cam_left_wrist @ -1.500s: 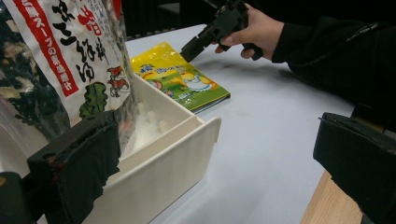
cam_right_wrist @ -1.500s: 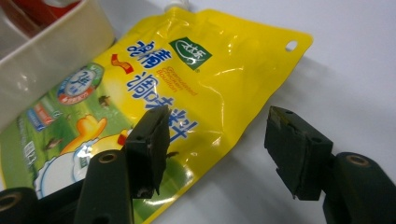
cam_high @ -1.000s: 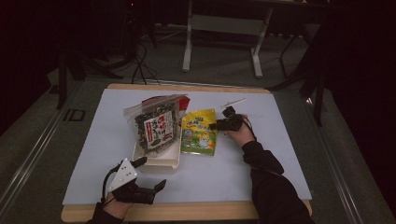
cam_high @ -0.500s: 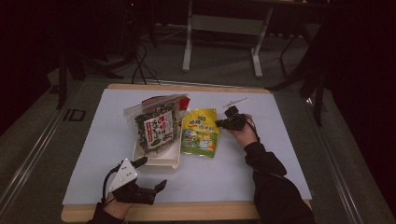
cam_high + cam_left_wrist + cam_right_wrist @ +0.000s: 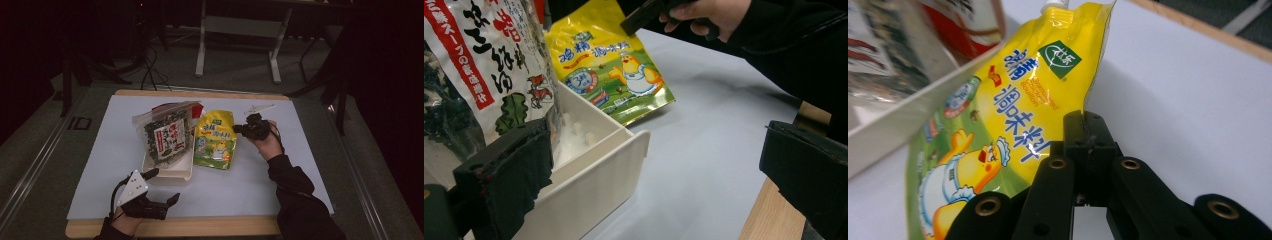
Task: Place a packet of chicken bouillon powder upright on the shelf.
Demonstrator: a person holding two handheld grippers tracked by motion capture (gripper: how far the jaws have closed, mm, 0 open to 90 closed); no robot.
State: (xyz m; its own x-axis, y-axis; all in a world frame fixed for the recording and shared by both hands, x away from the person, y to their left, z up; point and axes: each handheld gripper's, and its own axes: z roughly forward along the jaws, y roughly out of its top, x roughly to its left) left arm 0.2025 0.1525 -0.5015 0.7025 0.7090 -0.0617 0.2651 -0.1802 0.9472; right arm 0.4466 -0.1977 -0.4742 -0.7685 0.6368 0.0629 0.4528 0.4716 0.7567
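**Fig. — Right gripper pinches the yellow pouch's edge and starts the lift**

Change vs. 1 s ago: the right gripper (image 5: pixel 239 129) has just closed its jaws. In the right gripper view they meet on the right-hand edge of the yellow seasoning pouch (image 5: pixel 1013 125), so the film is pinched between them. The hand has also come up a little, and that side of the pouch now looks raised off the white table cover (image 5: pixel 280 180). Judgement: grasp made, lift begun; the likely next step is carrying the pouch towards the white box (image 5: pixel 170 172).

Pouch location: centre of the table, just right of the box, its left margin touching or nearly touching the box wall (cannot tell which).

Left gripper (image 5: pixel 161 186): jaws wide, nothing between them. It sits near the front table edge, close to the box's front corner (image 5: pixel 624 150).

Surroundings: a clear bag of dried seaweed (image 5: pixel 167 135) w/ a red-white label leans in the box and fills most of it. A thin white strip (image 5: pixel 260 107) lies behind the right hand.

Obstacles: the seaweed bag leaves little free room in the box. The pouch is limp and held by one edge only, so it may sag, swing or slip.
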